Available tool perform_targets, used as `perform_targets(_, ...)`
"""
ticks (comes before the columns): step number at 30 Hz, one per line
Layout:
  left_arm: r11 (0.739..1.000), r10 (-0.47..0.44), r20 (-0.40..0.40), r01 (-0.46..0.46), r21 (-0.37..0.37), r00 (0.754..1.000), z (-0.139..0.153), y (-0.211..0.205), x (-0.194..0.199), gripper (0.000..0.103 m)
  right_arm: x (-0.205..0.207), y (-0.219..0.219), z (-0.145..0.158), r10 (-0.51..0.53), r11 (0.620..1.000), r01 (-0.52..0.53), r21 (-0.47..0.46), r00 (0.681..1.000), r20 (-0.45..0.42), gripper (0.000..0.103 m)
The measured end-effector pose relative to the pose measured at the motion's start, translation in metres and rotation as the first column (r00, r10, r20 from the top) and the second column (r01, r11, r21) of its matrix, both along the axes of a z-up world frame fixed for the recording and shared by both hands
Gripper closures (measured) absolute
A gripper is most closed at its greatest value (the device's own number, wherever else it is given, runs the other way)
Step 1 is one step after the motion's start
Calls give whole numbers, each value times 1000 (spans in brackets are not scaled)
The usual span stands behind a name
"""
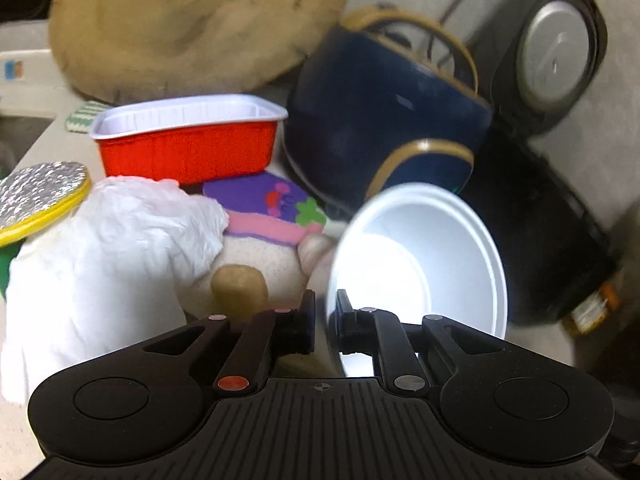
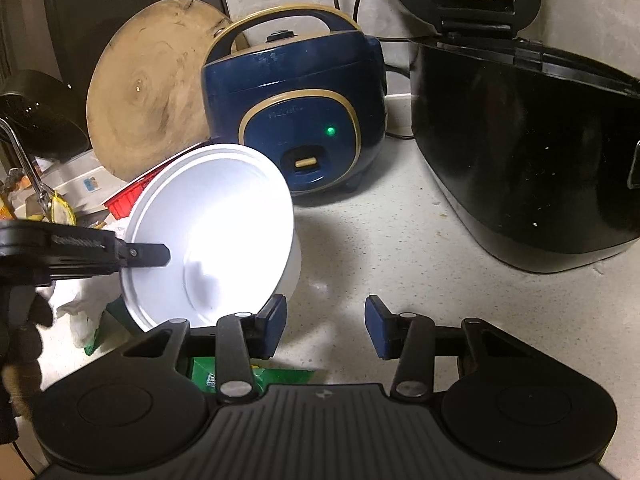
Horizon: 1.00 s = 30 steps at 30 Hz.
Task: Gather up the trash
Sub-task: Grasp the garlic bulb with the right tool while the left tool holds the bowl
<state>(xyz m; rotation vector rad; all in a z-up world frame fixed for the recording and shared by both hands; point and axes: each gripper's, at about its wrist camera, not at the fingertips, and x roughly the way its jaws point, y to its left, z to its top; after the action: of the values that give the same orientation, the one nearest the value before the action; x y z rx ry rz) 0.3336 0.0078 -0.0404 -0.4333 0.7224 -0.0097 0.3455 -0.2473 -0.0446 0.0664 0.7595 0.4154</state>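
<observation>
A white disposable bowl [image 1: 420, 260] is tipped on its side, its inside facing the cameras. My left gripper [image 1: 326, 320] is shut on the bowl's rim, which runs between the two black fingers. In the right wrist view the same bowl [image 2: 208, 232] hangs tilted over the counter, and the left gripper [image 2: 160, 256] comes in from the left edge. My right gripper [image 2: 326, 330] is open just below and right of the bowl, with only bare counter between its blue pads [image 2: 378, 332]. A crumpled white bag [image 1: 100, 260] and a red tray [image 1: 188, 148] lie left of the bowl.
A blue rice cooker [image 2: 296, 108] stands behind the bowl and a black cooker [image 2: 520, 160] with its lid up stands at the right. A round wooden board [image 2: 148, 112] leans at the back. A plush toy [image 1: 260, 216], a foil lid [image 1: 40, 196] and a green wrapper [image 2: 276, 378] lie nearby.
</observation>
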Motion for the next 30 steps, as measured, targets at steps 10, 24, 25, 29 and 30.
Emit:
perform_targets(10,985,170,72,-172,18,983,51,50,-88,91,4,17,4,59,998,-59,-14,998,20,59)
perform_targets(24,966,256,-158,-259,-2,954,9,79,-175,90,42,133,3,296,950,-290,-121,954,40,44)
perform_targets(25,966,252,-158,-258,-15,955,5,78,-177,91,47,138,2,277,953,-267,-141,959,53,41)
perform_targets(29,970,222,-166,-234,-60,961,-6,72,-176,85,81,155,-15,254,947,-244,-210,967,25,37)
perform_targets(30,972,216,-174,-229,-60,961,-8,70,-174,84,88,157,-20,252,947,-246,-209,968,3,37)
